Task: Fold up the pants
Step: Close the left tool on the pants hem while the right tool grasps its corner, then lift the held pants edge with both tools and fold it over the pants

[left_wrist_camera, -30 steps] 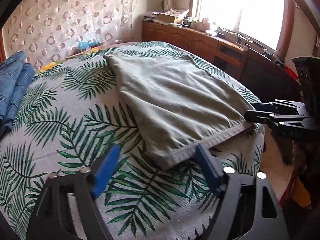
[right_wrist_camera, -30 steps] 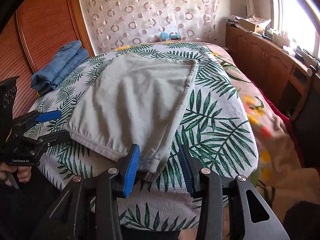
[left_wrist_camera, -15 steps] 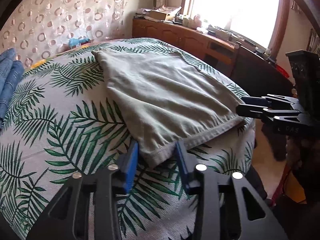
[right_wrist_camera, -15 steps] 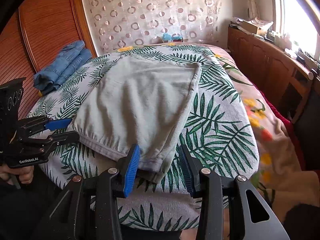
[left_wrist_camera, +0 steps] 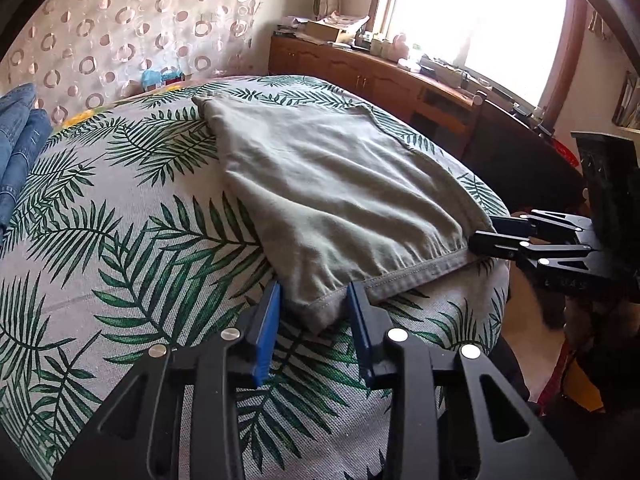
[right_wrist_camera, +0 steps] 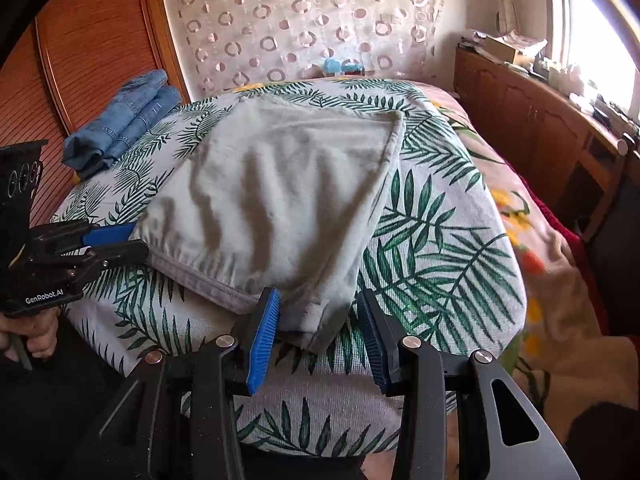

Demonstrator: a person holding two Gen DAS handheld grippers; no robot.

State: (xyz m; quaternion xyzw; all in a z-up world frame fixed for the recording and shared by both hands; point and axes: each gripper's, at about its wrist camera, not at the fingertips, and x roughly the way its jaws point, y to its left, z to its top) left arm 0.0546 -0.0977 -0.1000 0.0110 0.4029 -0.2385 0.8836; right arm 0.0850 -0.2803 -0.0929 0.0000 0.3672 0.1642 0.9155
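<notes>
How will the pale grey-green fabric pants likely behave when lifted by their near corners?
The pale grey-green fabric pants will probably drape and sag between the grippers, since they lie soft and wrinkled. They look thin, so likely light. Their layers may slide apart on the palm-leaf bedspread.

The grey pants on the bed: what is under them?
The grey pants lie on a leaf-print cover, which shows all around them and runs on beneath. A floral blanket peeks out beside that cover. Anything else under the pants is hidden by the cloth.
</notes>
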